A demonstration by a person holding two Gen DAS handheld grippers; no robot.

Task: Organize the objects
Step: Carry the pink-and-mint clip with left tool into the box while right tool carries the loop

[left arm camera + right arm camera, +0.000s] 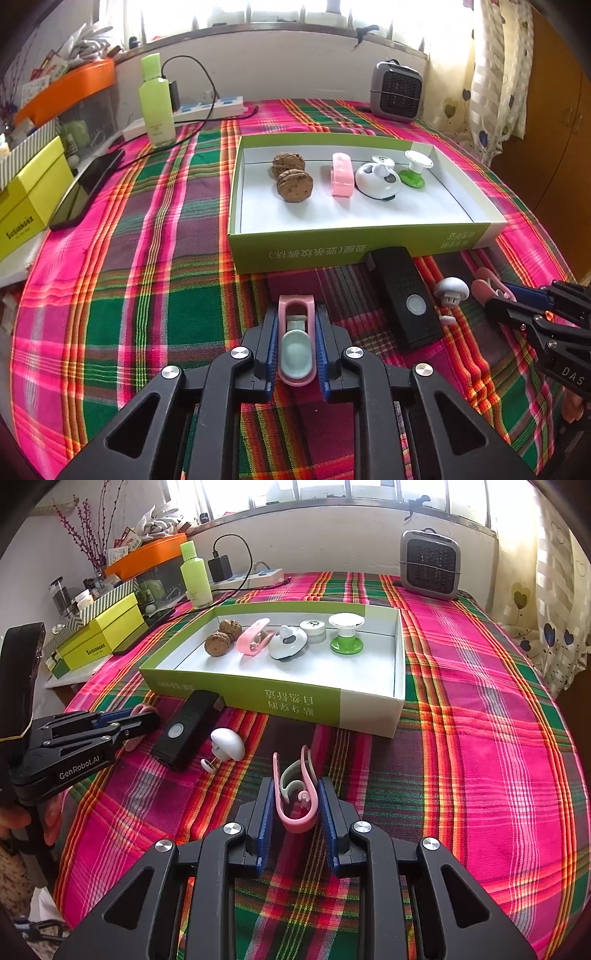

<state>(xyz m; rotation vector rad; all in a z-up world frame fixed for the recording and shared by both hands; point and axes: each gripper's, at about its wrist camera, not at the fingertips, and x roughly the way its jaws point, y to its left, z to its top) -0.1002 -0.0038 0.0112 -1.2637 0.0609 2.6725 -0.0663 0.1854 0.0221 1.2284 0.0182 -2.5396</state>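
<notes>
Left gripper (296,343) is clenched on a pink clip (296,341); right gripper (295,814) grasps another pink clip (295,801), both before the box (325,254).

Both wrist views face the box (362,242) closely.

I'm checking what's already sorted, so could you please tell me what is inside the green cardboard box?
The green cardboard box holds two walnuts, a pink clip, a white round gadget, a small white jar and a green-based spool. Anything beneath them is hidden.
</notes>
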